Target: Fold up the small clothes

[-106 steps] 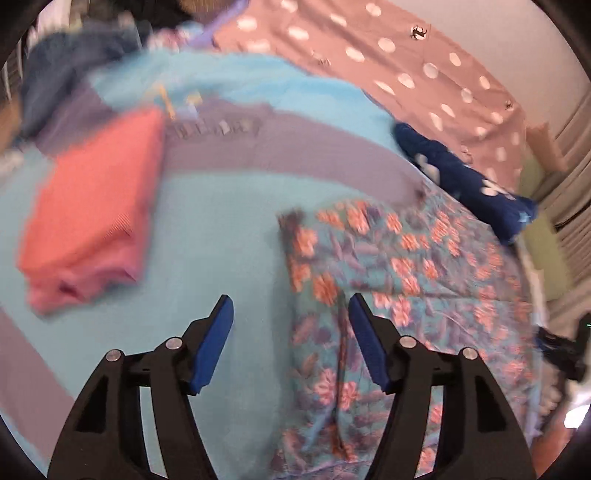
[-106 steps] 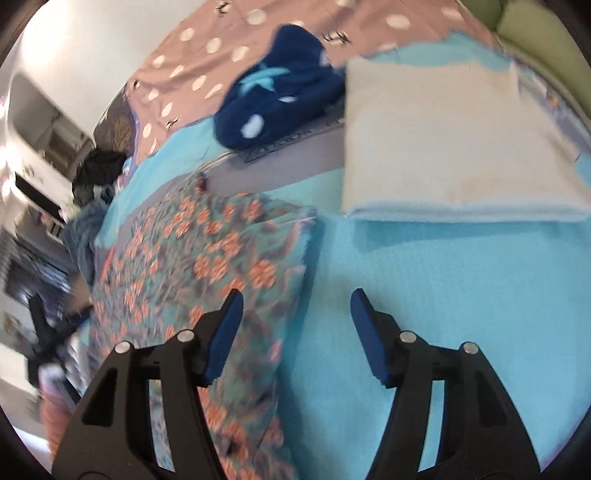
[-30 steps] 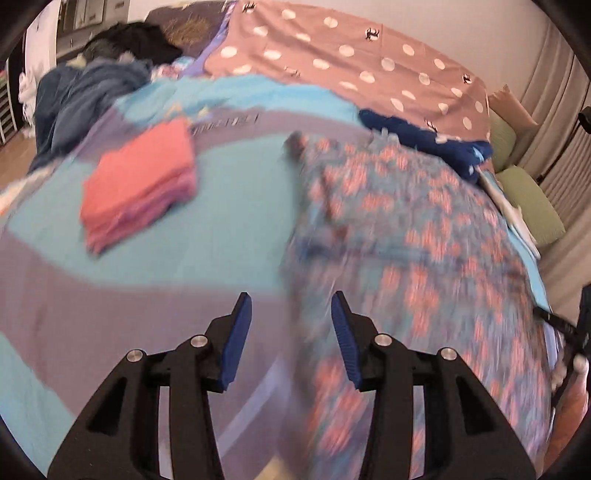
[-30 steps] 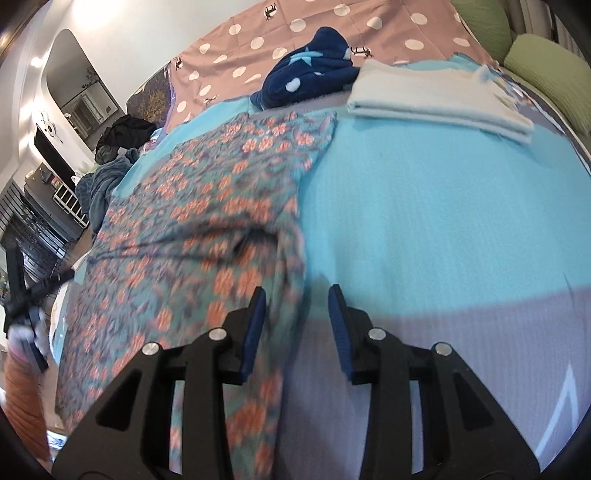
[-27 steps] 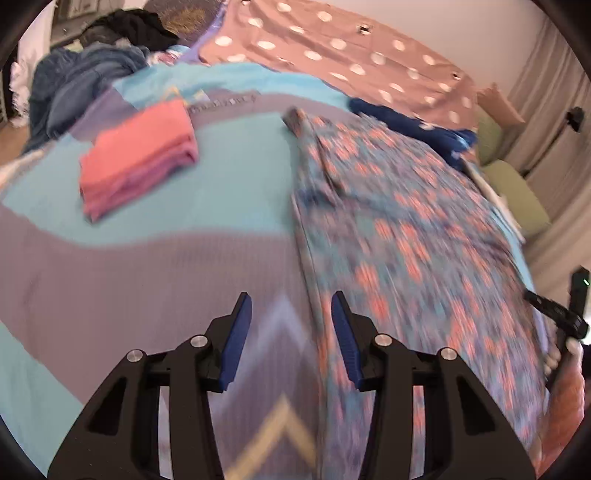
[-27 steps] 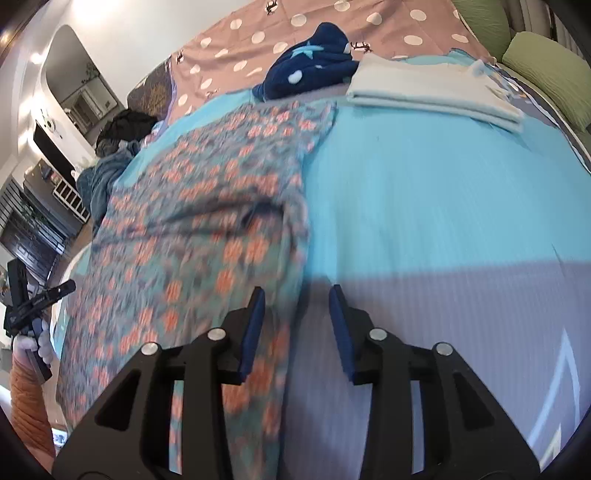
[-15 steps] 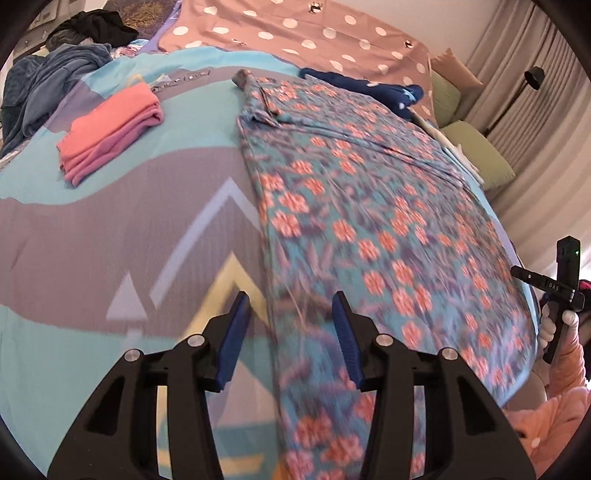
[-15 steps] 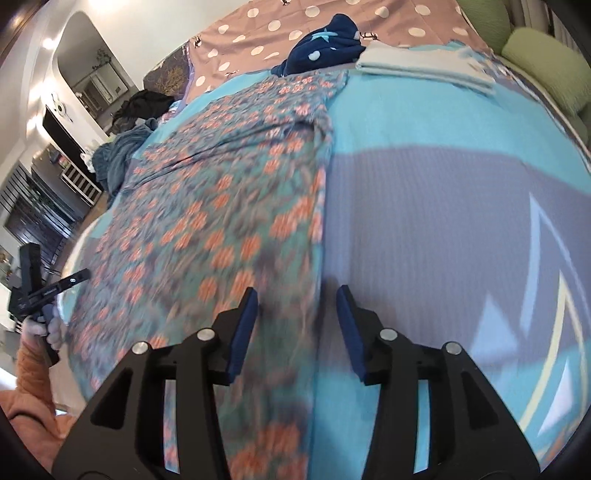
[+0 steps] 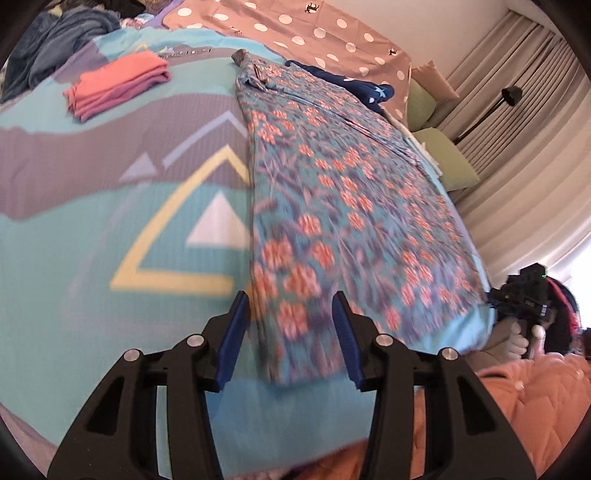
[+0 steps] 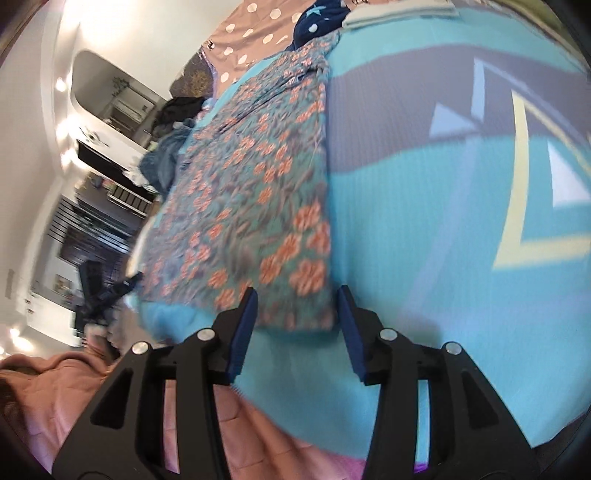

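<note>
A long teal garment with orange flowers (image 9: 351,192) lies stretched flat on the bed cover, reaching from the far side to the near edge. Its near left corner lies under and between the fingers of my left gripper (image 9: 289,301), which is open, its blue pads clear of the cloth. In the right wrist view the same garment (image 10: 251,192) ends at its near right corner, which sits between the fingers of my right gripper (image 10: 297,295). That gripper is open too, with nothing pressed. Both views are motion-blurred.
A folded pink stack (image 9: 118,85) lies at the far left, a navy dotted cloth (image 9: 365,88) and a folded white piece (image 10: 399,13) at the far end. Green pillows (image 9: 447,158) and curtains are at the right. A person's orange sleeve (image 9: 517,406) is at the bed's near edge.
Both grippers have drawn back along the garment's long sides to its near corners at the bed's edge. The right jaws stand a little wider than a second ago.
</note>
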### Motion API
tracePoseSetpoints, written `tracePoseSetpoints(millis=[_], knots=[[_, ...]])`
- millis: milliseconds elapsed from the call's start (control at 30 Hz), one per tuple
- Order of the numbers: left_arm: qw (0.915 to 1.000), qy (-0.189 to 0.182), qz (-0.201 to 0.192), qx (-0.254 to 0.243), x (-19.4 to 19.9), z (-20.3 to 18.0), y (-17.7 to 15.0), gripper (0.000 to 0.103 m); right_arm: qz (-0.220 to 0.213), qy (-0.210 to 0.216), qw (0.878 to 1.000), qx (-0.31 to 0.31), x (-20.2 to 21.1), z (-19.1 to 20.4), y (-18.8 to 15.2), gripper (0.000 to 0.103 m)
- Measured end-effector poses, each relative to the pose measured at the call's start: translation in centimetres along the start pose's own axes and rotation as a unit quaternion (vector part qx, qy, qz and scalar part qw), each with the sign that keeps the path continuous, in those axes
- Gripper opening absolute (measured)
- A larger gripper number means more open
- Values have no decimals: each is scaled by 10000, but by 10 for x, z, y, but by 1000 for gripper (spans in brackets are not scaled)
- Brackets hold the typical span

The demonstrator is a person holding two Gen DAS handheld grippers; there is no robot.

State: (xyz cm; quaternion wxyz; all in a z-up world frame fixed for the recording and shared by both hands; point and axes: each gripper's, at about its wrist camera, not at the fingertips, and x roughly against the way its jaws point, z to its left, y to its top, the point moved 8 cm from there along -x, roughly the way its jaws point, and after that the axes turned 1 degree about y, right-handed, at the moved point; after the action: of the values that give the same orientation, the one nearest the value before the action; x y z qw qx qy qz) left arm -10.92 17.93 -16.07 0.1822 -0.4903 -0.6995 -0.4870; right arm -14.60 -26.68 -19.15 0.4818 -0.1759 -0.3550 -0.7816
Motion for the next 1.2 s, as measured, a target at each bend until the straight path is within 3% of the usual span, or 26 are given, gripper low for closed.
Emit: tracePoseSetpoints(millis=[133, 300, 567, 700, 767, 833, 867, 933, 1067, 1200], knots=[[9990, -410, -22, 204, -4, 6, 4, 48, 3, 500, 9984, -258, -8, -3, 11, 46], [9958, -833, -13, 368, -12, 11, 15, 48, 80, 697, 9971, -312, -14, 1, 23, 46], [9991, -358, 3, 241, -13, 2, 14, 48, 115, 874, 9948, -510, -20, 9, 23, 47], [9985, -490, 86, 233, -14, -4, 10, 48, 281, 852, 9952, -387, -28, 17, 23, 47], [9977, -602, 87, 301, -16, -2, 12, 48, 316, 858, 9946, -484, -37, 16, 31, 40], [9956, -774, 72, 528, -18, 1, 15, 47, 382, 755, 9938, -719, -42, 9, 37, 18], [9954, -768, 64, 570, -18, 1, 17, 44, 397, 746, 9931, -808, -42, 7, 38, 16], [9965, -611, 84, 570, -19, 1, 16, 3, 302, 747, 9926, -909, -37, 4, 36, 11], [9933, -642, -50, 961, -16, 4, 16, 3, -41, 731, 9922, -1009, -17, -2, 38, 6], [9880, -1019, -534, 1034, 4, -13, 36, 3, -331, 1048, 9884, -1047, 1, 4, 47, 5]])
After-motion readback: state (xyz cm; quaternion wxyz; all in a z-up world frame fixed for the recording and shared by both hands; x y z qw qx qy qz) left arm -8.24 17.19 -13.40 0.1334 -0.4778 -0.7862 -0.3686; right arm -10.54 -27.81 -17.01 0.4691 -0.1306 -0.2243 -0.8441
